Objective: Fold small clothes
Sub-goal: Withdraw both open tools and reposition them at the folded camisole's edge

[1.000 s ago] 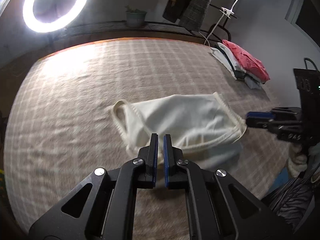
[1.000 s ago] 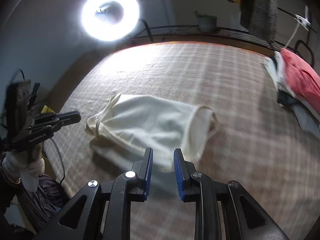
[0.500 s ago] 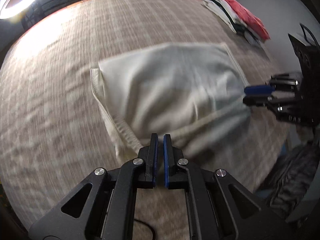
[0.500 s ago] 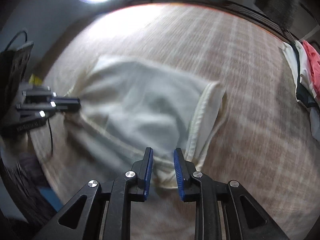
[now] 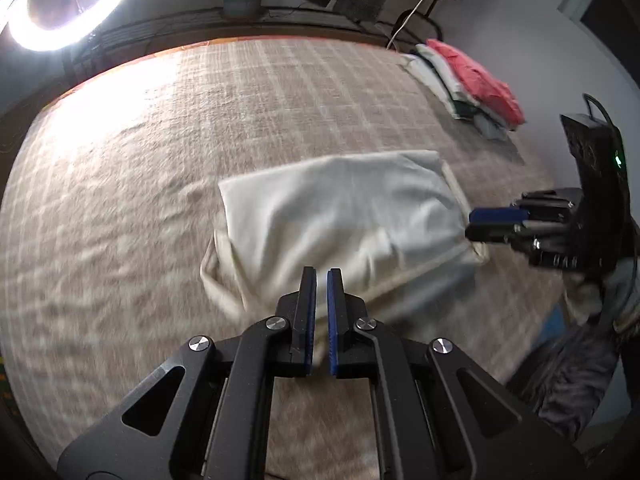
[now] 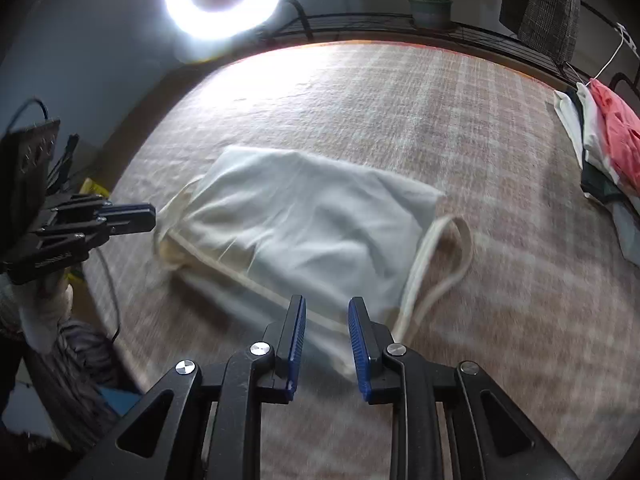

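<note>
A cream-white small garment (image 5: 340, 220) lies folded over on the checked blanket (image 5: 160, 160), its trimmed edges and a strap loop (image 6: 444, 264) showing at the near side. My left gripper (image 5: 321, 280) hovers just over the garment's near edge with its jaws nearly closed and nothing between them. My right gripper (image 6: 326, 316) is open a little and empty at the garment's near edge (image 6: 300, 236). Each gripper shows in the other's view, the right one (image 5: 496, 220) beside the garment's right end, the left one (image 6: 128, 216) beside its left end.
A stack of folded clothes with a red piece on top (image 5: 472, 84) lies at the blanket's far right (image 6: 612, 136). A bright ring light (image 5: 60, 4) stands beyond the far edge. A dark rail with a plant pot (image 6: 430, 10) runs behind.
The garment has been laid down folded over on the blanket. Both grippers have drawn back from it toward the near side and lifted.
</note>
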